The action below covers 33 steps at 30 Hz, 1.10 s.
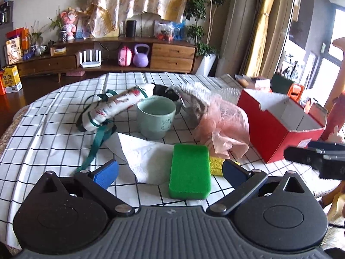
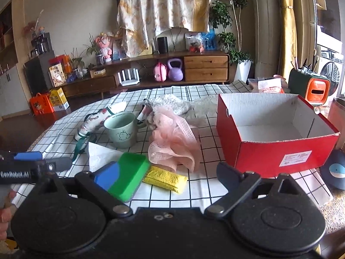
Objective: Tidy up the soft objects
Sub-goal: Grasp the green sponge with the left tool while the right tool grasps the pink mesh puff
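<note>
A green sponge lies flat on the checked tablecloth between the fingers of my left gripper, which stands open with neither pad pressing on it. A yellow cloth lies just beside the sponge. In the right wrist view my right gripper is open over the yellow cloth, with the green sponge partly behind its left finger. A pink mesh pouf lies past them. To the right stands an open red box with nothing visible inside.
A pale green mug stands mid-table beside a rolled white bag with green straps. A white tissue lies near the sponge, a grey knitted cloth behind the pouf. A dark cap lies right of the box.
</note>
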Each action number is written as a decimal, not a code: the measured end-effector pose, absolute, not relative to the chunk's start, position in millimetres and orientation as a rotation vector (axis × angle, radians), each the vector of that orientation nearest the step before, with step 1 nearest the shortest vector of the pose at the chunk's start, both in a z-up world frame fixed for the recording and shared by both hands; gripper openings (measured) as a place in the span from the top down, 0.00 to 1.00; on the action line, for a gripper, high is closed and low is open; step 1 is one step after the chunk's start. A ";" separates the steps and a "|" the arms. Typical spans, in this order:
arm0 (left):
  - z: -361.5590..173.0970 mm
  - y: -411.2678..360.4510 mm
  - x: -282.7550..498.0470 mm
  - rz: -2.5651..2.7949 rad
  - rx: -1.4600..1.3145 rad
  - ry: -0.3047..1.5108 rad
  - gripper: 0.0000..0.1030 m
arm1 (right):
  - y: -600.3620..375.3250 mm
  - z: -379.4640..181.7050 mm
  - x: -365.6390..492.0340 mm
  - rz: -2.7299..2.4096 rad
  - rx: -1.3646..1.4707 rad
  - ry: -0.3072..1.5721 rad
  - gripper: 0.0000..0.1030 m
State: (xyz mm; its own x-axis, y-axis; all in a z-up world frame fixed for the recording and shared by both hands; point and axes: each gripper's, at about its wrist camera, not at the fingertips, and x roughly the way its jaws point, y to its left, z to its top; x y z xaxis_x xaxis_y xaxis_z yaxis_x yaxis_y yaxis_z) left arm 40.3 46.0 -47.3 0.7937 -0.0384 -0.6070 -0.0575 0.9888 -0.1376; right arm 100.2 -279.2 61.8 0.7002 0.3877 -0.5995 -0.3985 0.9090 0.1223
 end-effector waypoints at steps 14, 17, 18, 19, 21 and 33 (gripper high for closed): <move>-97.5 17.4 107.7 -0.051 -0.059 0.742 0.01 | -234.2 32.6 204.9 0.513 -0.117 0.749 0.12; -108.8 15.4 119.2 -0.045 -0.054 0.764 0.01 | -222.1 21.0 220.0 0.527 -0.133 0.779 0.12; -111.9 15.6 122.5 -0.048 -0.060 0.772 0.01 | -218.8 16.2 224.8 0.523 -0.143 0.788 0.14; -114.7 14.8 126.1 -0.055 -0.064 0.775 0.01 | -216.0 11.2 229.7 0.519 -0.154 0.799 0.14; -119.3 13.6 130.0 -0.058 -0.059 0.782 0.01 | -213.1 1.3 238.5 0.512 -0.171 0.819 0.15; -139.3 7.2 145.6 -0.081 -0.018 0.818 0.19 | -213.0 -31.9 257.7 0.482 -0.215 0.879 0.23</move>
State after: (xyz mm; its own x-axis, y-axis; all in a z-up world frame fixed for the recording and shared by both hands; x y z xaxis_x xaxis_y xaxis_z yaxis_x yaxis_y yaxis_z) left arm 145.6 7.2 -139.3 0.6811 -0.0791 -0.7279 0.0650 0.9968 -0.0475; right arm 257.7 -213.0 -31.9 0.5399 0.3151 -0.7805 -0.4883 0.8725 0.0145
